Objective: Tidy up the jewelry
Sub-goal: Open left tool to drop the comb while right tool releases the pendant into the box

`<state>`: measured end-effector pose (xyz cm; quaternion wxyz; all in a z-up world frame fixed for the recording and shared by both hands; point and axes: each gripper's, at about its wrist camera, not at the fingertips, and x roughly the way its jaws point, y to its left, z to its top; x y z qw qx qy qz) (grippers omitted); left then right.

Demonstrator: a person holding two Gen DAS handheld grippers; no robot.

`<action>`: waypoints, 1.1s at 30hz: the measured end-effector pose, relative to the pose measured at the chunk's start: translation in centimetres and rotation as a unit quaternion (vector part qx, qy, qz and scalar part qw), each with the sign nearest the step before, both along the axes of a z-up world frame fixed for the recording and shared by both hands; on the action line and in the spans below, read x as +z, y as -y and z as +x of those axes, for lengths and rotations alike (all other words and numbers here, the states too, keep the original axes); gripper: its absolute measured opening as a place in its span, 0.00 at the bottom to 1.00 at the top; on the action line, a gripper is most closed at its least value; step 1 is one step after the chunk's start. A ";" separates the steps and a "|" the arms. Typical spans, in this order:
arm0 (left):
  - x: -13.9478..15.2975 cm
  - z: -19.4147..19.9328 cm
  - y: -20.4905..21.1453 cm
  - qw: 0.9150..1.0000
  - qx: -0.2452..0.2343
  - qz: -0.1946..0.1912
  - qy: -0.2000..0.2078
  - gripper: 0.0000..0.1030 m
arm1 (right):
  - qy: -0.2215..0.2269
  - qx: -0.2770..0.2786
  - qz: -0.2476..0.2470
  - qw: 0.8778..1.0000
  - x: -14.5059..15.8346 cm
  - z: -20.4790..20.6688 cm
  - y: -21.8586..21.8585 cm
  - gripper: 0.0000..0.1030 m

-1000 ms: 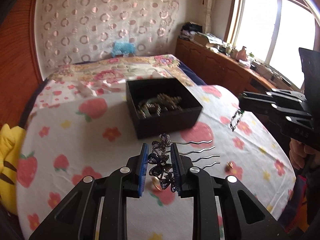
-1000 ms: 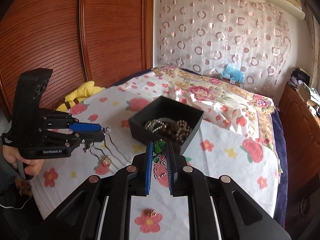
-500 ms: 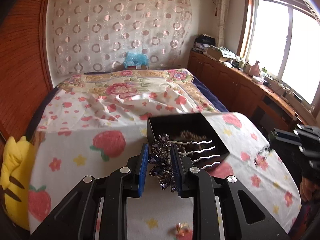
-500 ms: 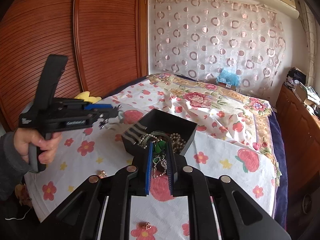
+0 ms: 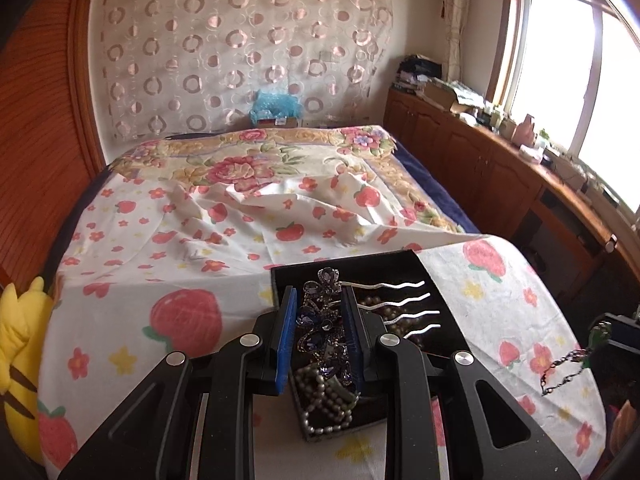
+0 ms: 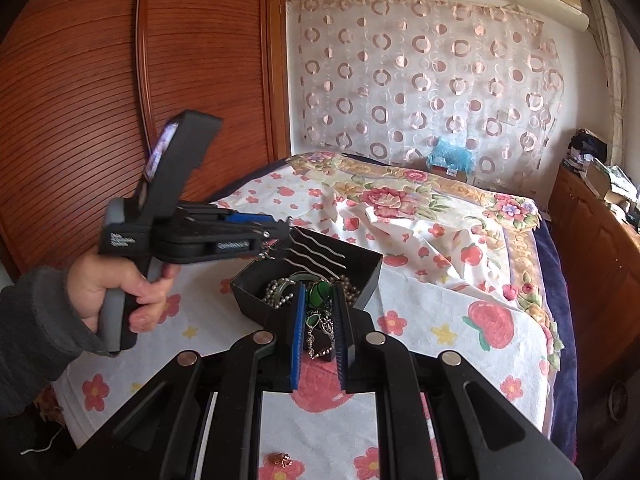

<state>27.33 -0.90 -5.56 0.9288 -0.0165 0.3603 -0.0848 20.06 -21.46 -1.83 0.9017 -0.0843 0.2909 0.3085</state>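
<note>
My left gripper (image 5: 319, 334) is shut on a purple jewelled hair comb (image 5: 320, 320) whose silver prongs (image 5: 404, 308) reach right, held over the open black jewelry box (image 5: 436, 288). The box holds pearl strands (image 5: 324, 404). In the right wrist view the left gripper (image 6: 276, 236) holds the comb (image 6: 316, 256) above the box (image 6: 360, 272). My right gripper (image 6: 318, 332) is shut on a green-stone necklace (image 6: 318, 300) with a dangling chain, just in front of the box. That necklace also shows at the right edge of the left wrist view (image 5: 572, 360).
The box stands on a strawberry-print cloth (image 5: 120, 312) over a bed. A small gold ring (image 6: 283, 459) lies on the cloth near me. A yellow plush toy (image 5: 16, 344) sits at the left edge. Wooden cabinets (image 5: 500, 176) run along the right wall.
My left gripper carried the hair comb forward from the cloth to above the box. My right gripper with the necklace moved closer to the box.
</note>
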 end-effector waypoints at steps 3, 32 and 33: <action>-0.8 0.8 0.5 1.000 -0.002 0.006 -0.008 0.21 | -0.004 -0.001 0.002 1.000 -0.2 0.2 0.1 0.14; -0.6 -5.4 -4.3 0.999 0.022 0.026 0.023 0.75 | -0.063 -0.001 0.022 0.998 -2.5 9.1 -4.8 0.14; -0.8 -5.6 -4.3 0.999 0.021 0.028 0.021 0.75 | -0.063 -0.001 0.020 0.998 -2.6 9.3 -5.0 0.14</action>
